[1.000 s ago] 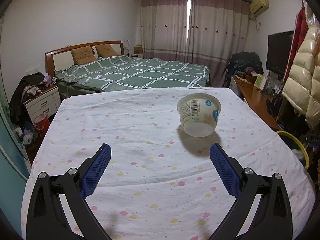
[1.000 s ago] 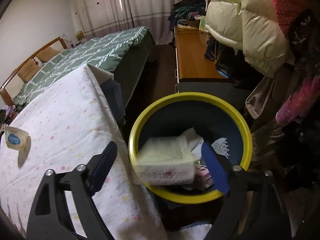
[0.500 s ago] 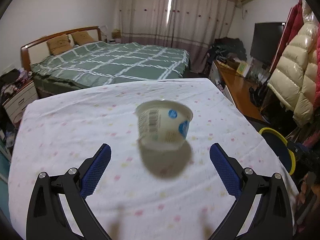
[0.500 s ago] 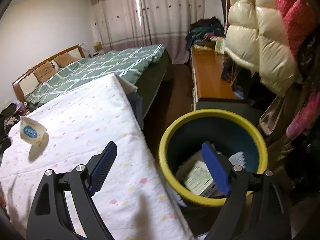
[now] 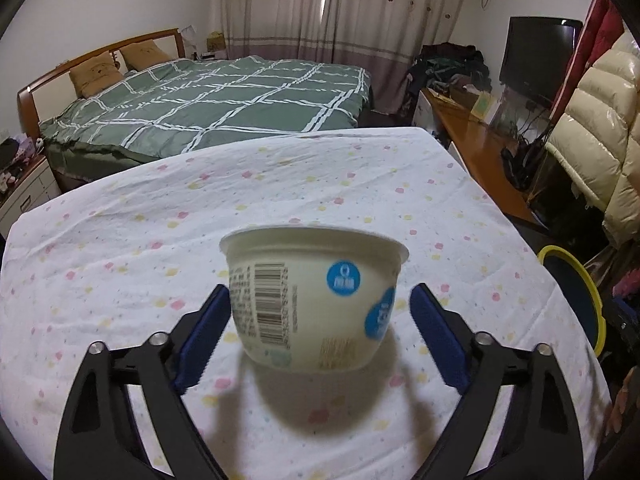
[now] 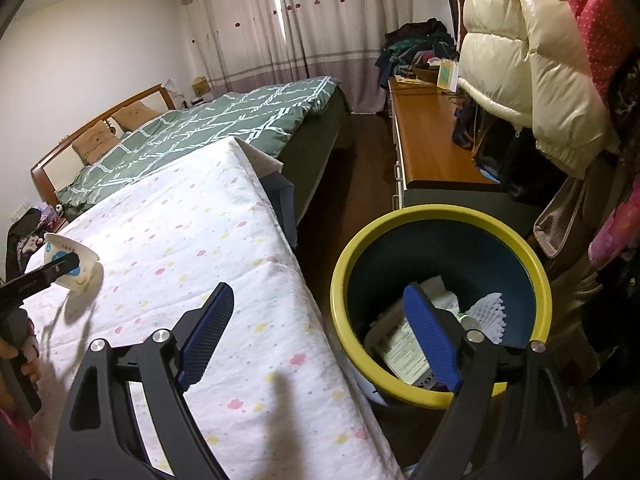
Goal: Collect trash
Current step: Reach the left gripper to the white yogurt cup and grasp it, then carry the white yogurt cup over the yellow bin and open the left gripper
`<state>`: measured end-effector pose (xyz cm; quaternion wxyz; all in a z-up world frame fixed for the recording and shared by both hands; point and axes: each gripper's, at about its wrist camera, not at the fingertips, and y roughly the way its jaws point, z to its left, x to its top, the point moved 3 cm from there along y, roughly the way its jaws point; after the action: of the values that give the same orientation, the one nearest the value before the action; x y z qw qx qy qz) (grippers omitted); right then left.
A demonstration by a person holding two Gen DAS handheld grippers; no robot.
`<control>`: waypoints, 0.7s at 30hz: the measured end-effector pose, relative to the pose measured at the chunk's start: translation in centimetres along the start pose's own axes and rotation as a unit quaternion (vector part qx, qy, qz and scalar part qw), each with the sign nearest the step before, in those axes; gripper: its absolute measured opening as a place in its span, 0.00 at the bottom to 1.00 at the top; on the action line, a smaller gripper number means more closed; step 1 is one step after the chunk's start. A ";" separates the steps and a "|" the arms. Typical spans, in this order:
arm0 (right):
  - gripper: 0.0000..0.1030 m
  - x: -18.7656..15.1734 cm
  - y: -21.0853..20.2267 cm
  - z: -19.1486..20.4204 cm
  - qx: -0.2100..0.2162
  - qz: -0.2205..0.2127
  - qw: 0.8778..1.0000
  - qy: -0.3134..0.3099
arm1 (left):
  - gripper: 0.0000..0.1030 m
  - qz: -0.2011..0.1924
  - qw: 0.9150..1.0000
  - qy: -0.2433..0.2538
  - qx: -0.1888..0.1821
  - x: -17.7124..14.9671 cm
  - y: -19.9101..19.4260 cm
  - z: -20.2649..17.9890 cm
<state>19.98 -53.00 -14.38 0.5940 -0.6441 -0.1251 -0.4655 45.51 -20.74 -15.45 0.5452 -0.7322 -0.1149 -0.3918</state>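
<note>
The left gripper is closing its fingers around the upright yogurt cup on the cloth-covered surface; pad contact is unclear. The right gripper hangs open and empty, partly hiding trash inside the yellow-rimmed bin.

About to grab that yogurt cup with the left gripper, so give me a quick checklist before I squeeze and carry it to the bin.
1. Yogurt cup between the left gripper jaws: ok, jaws closing.
2. Pads pressing on both sides: not ok; the right pad shows a gap.
3. Cup upright on the spotted sheet: ok.
4. Cup empty: cannot tell.
5. Yellow-rimmed bin has room: ok.
6. Right gripper free: ok, open, holding nothing.
</note>
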 end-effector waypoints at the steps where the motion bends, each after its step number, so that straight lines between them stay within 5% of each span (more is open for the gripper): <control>1: 0.80 0.0 0.1 0.0 0.001 0.002 1.000 0.000 | 0.79 0.004 1.000 0.002 0.003 0.2 0.4 0.0; 13: 0.80 0.0 0.4 -1.3 0.025 0.007 0.999 0.033 | 0.78 -0.016 1.000 0.015 -0.015 0.8 -1.8 -2.3; 21: 0.80 1.0 -4.0 -4.6 0.019 -0.046 0.998 0.031 | 0.78 -0.041 0.994 0.065 -0.076 1.3 -6.8 -10.6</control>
<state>15.59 -56.42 -11.68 0.5877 -0.6116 -0.1444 -0.5096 37.61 -27.97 -8.67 0.4779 -0.7392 -0.0789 -0.4679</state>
